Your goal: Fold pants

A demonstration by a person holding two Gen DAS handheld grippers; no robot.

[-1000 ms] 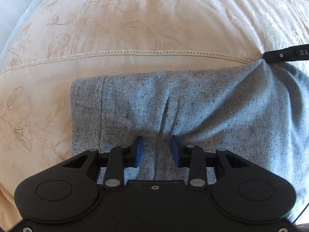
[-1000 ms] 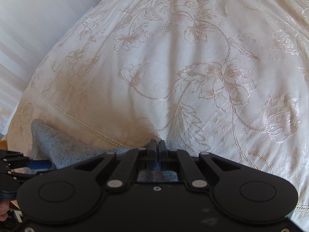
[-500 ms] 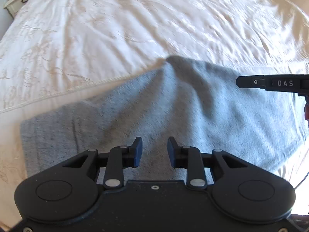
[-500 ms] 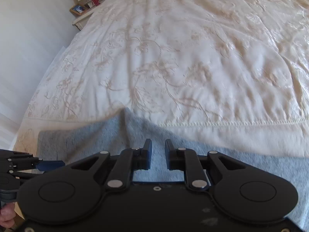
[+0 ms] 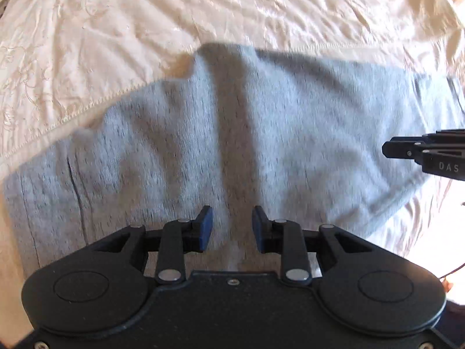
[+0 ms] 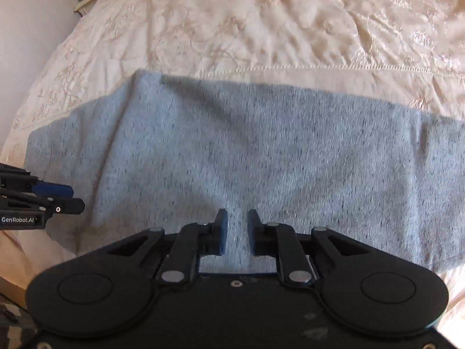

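both tongs have lifted off the grey pants point(image 5: 180, 133), which lie below them on the cream bedspread point(image 5: 116, 23). left tongs point(image 5: 232, 226) closed slightly, right tongs point(image 6: 237, 231) just opened; both apart and empty.

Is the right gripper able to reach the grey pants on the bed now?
Probably yes. The right gripper hangs open directly over the grey pants, which lie flat on the bedspread; nothing lies between them.

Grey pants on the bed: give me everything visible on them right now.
The pants are light heather-grey knit with dark flecks, soft like sweatpants. They lie folded into a wide band across the cream embroidered bedspread, mostly flat, with a raised ridge and shadowed crease near the middle in the left wrist view. A stitched seam shows near one end. Neither open gripper grips them, as far as the views show.
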